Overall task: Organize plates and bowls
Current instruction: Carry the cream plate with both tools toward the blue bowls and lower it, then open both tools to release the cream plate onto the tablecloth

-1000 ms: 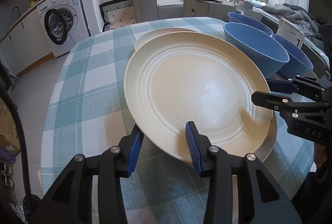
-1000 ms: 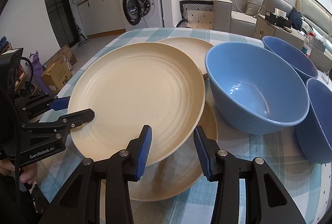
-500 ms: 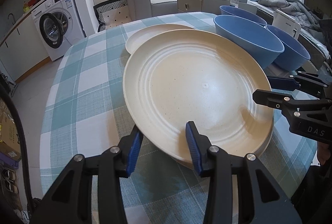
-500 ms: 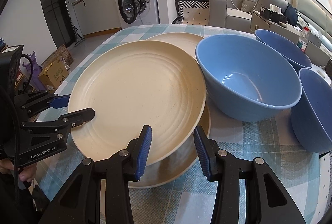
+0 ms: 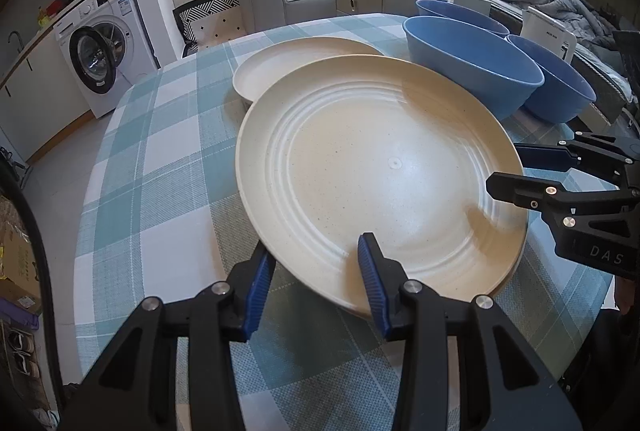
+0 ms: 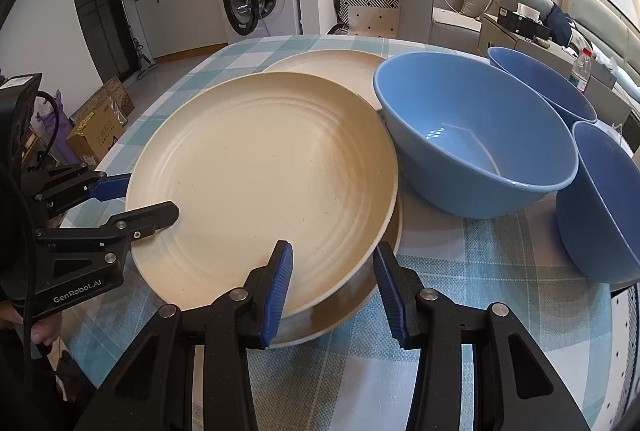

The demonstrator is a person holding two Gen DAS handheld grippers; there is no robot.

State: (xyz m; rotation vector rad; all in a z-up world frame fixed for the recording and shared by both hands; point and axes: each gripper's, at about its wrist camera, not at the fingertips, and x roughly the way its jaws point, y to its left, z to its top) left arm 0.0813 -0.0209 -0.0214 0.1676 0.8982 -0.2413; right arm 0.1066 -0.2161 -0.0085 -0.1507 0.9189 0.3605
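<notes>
Holding the top plate (image 5: 380, 167) by its rim, both my left gripper (image 5: 316, 271) and right gripper (image 6: 332, 279) clamped, over a second plate (image 6: 360, 295); third plate (image 5: 296, 63) at twelve o'clock, three bowls (image 6: 476, 143) at two o'clock unstacked.

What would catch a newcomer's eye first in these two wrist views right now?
The big cream plate, held by its rim between the left gripper and the right gripper, just above a second cream plate on the checked tablecloth. Next come three blue bowls clustered to its right in the right wrist view. A third cream plate lies behind, partly covered.
</notes>
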